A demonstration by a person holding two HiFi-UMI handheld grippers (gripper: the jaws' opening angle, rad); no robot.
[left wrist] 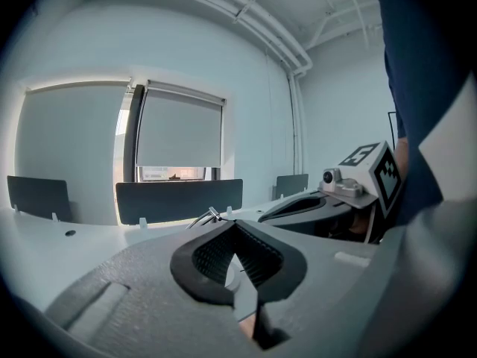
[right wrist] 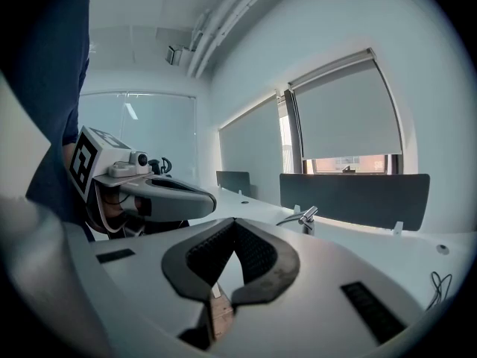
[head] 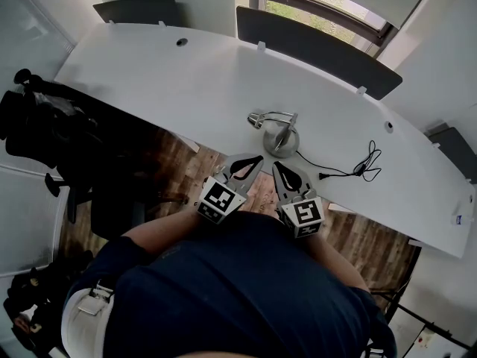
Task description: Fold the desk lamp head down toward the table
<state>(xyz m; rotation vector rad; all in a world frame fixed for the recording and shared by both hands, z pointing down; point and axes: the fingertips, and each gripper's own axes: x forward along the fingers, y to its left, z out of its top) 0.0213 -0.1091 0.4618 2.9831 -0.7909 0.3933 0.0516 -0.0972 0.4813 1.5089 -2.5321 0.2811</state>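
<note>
**Risks.** The lamp [head: 277, 131] stands on the bench [head: 186, 80] close to its near edge, the round base [head: 282, 141] towards us and the head [head: 257, 120] reaching to the left. We judge the main hazard to be the lamp shifting as a whole. If the head is pressed down while the base is left free, the base may slide or tip, and it has little bench between it and the edge. A second hazard is the cable [head: 350, 168], which trails from the base to a loose bundle on the right. A dragged base would pull it, and a tool passing on that side could snag it. Thirdly, a closed tool can only push, and a push on the smooth metal head may slip off. From this steep view we cannot tell how high the head stands above the bench, so we cannot say how much travel is left in the joint.

**Tools.** The left tool [head: 256, 159] is fully closed, its pads meeting at the tips with nothing between them. The right tool [head: 277, 167] is likewise closed and empty. Both point towards the lamp from just short of the bench edge, over the floor [head: 179, 162], side by side and near each other. Neither touches the lamp, the cable or the bench.
</note>
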